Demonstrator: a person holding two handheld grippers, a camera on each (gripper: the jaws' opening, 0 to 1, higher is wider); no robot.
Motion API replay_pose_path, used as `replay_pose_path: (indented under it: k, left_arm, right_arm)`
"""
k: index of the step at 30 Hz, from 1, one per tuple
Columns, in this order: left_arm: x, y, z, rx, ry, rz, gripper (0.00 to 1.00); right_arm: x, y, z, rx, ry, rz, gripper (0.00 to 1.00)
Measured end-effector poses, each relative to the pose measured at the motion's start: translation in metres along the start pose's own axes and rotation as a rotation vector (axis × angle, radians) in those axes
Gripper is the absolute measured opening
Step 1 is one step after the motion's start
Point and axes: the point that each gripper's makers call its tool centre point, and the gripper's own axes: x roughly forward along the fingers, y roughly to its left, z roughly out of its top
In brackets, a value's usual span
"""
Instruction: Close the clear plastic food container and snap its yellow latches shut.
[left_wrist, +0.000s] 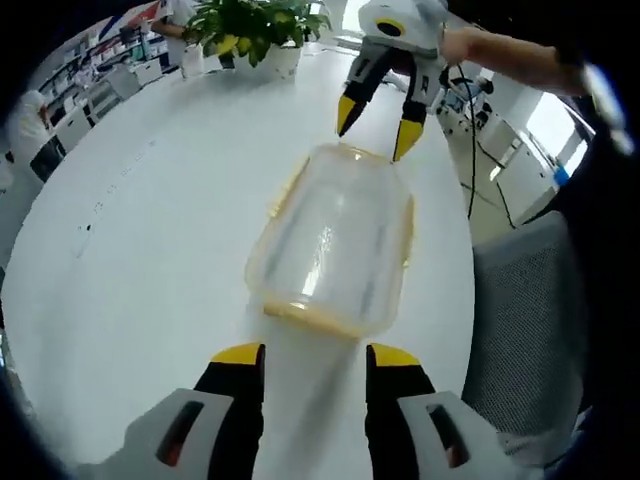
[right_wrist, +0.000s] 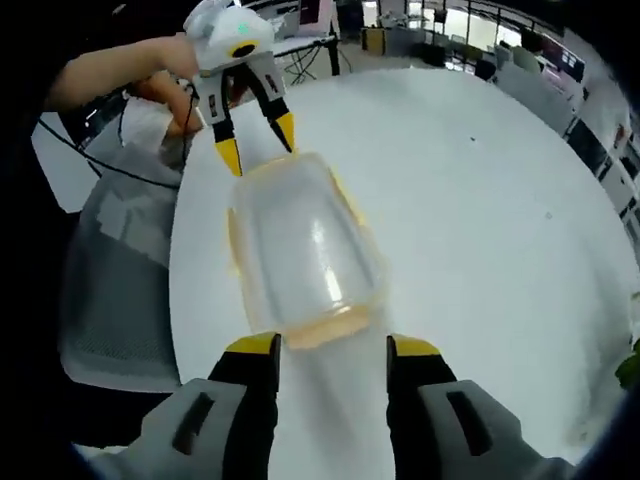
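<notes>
In the left gripper view, the left gripper (left_wrist: 315, 355) rises from the bottom with its two yellow-tipped jaws spread apart and nothing between them. Just beyond the tips sits the container (left_wrist: 335, 240), a clear plastic box with yellow latches (left_wrist: 408, 225) along its sides, resting on the white table (left_wrist: 150, 230). At its far end the right gripper (left_wrist: 375, 125) hangs over the rim, jaws parted, tips just above or touching the edge; which one cannot be told. A hand (left_wrist: 460, 45) holds that gripper. A potted plant (left_wrist: 255, 30) stands at the far edge of the table, and a grey chair (left_wrist: 525, 320) is beside the table on the right.

In the right gripper view, the right gripper (right_wrist: 332, 350) likewise shows its jaws wide and empty, with the container (right_wrist: 305, 250) just past them on the table (right_wrist: 480, 220). The left gripper (right_wrist: 255, 140) reaches in at the opposite end, jaws spread, tips close to the container's rim. A hand (right_wrist: 165, 60) grips it. The grey chair (right_wrist: 125, 260) lies left of the table.

Whether the lid is pressed fully down cannot be told.
</notes>
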Motion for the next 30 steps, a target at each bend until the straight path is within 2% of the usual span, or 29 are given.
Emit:
replay_pose_path:
  k: [3, 7, 12, 15, 21, 23, 30]
  left_arm:
    - [-0.003, 0.001, 0.000, -0.043, -0.027, 0.000, 0.34]
    - [-0.006, -0.002, 0.008, -0.141, -0.099, -0.020, 0.35]
    - [-0.010, 0.000, 0.014, -0.206, -0.134, 0.005, 0.35]
    - [-0.009, -0.001, 0.018, -0.298, -0.172, -0.010, 0.35]
    - [-0.008, -0.002, 0.019, -0.397, -0.188, -0.015, 0.36]
    - [-0.007, -0.004, 0.023, -0.459, -0.224, -0.030, 0.35]
    - [-0.002, -0.002, 0.023, -0.601, -0.258, -0.028, 0.34]
  right_arm:
    - [-0.001, -0.002, -0.001, 0.033, -0.007, -0.008, 0.39]
    - [-0.003, -0.002, 0.002, 0.081, -0.034, -0.005, 0.39]
    - [-0.004, -0.002, 0.005, 0.130, -0.063, -0.016, 0.38]
    - [-0.005, -0.003, 0.007, 0.185, -0.095, -0.016, 0.38]
    - [-0.003, 0.000, 0.006, 0.206, -0.104, -0.026, 0.38]
    - [-0.002, 0.002, 0.007, 0.230, -0.121, -0.027, 0.38]
    - [0.003, 0.005, 0.008, 0.329, -0.160, -0.023, 0.35]
